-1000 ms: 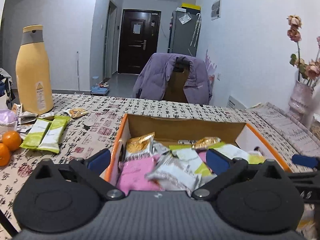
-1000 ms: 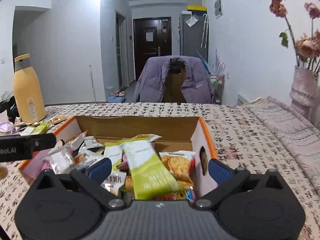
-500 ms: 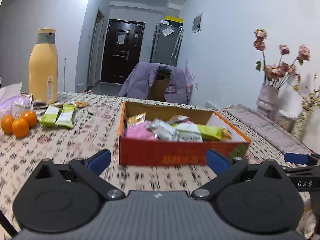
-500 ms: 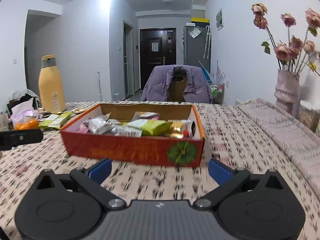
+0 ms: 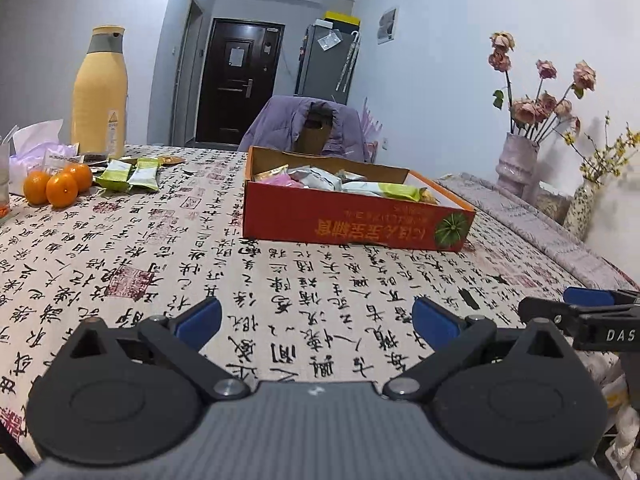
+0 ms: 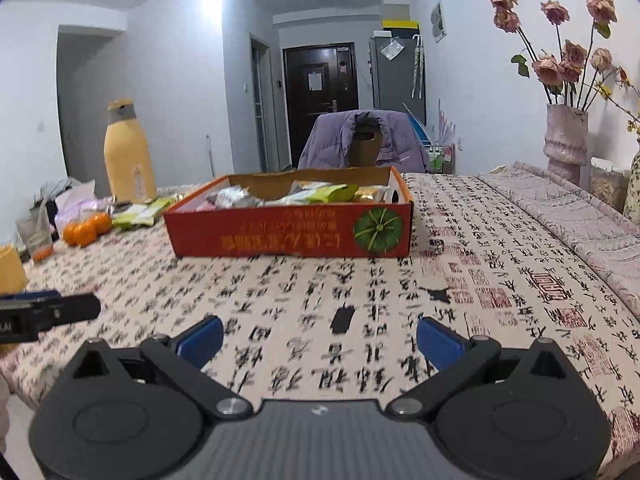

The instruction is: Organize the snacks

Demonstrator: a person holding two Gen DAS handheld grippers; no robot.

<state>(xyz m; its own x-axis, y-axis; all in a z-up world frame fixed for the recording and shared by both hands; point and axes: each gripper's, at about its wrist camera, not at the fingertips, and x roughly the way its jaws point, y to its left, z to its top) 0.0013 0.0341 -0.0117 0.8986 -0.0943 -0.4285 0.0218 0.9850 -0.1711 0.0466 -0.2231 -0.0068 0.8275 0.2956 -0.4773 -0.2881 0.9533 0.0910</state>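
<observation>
Orange cardboard box (image 5: 352,220) of snack packets (image 5: 316,178), which sat right under both tools a second ago, now lies well ahead across bare patterned tablecloth (image 5: 280,280). Left gripper (image 5: 316,322) and right gripper (image 6: 318,338) have pulled back near the table's front edge, both spread wide and holding nothing. Two green packets (image 5: 130,170) remain beside the oranges (image 5: 56,186) at far left.

A cream tablecloth (image 5: 168,248) is patterned with black calligraphy and red seals. A shallow red-orange cardboard box (image 5: 344,222) is printed with yellow characters and a green pumpkin emblem (image 6: 377,231). Blue pads (image 5: 199,319) are fitted to black gripper fingers.
</observation>
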